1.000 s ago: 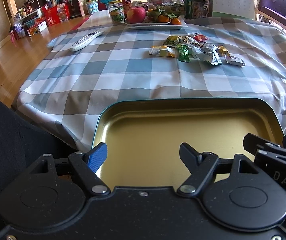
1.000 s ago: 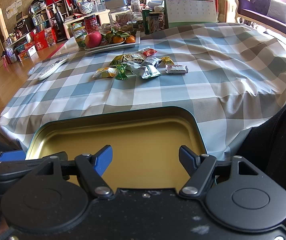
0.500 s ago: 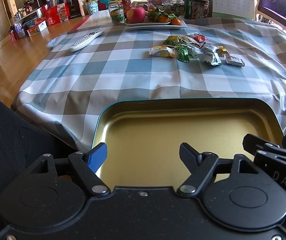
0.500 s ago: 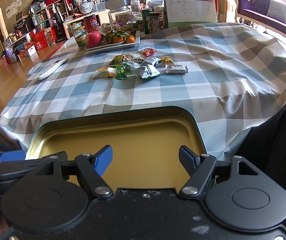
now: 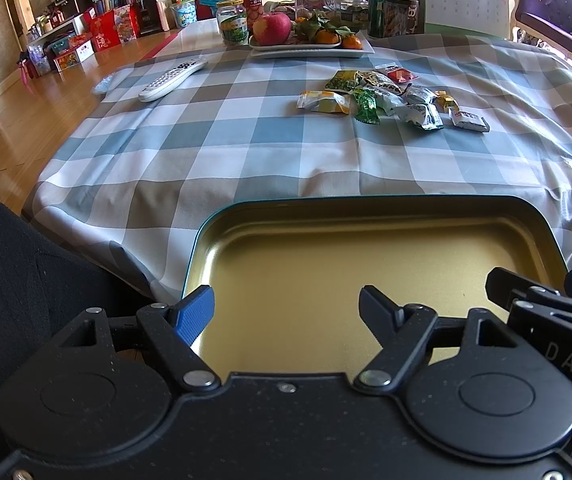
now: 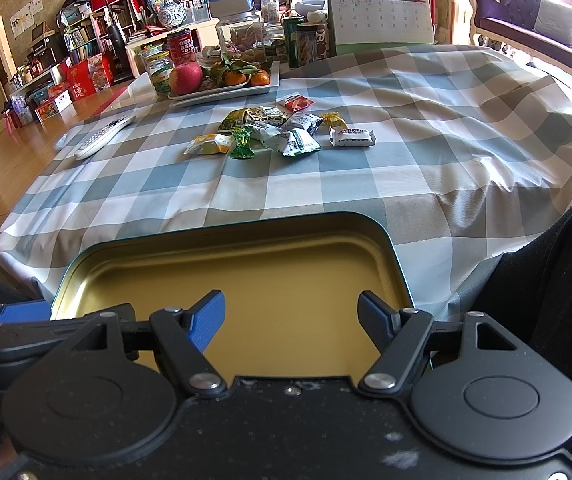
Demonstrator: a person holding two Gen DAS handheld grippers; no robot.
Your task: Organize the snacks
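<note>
Nothing had visibly moved since a second earlier: left tool [image 5: 286, 306] and right tool [image 6: 290, 312] hovered spread and empty over the gold-lined rectangular tin [image 6: 400, 264]. Small wrapped snacks [image 6: 281, 130] lay well ahead on the checked bench [image 6: 326, 192], perhaps nearer the right tool.

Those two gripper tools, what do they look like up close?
Both are matte black plastic with round hubs and silver rivets. The left gripper shows one blue finger pad; the right gripper has blue pads on both, and white "DAS" lettering on its side.
</note>
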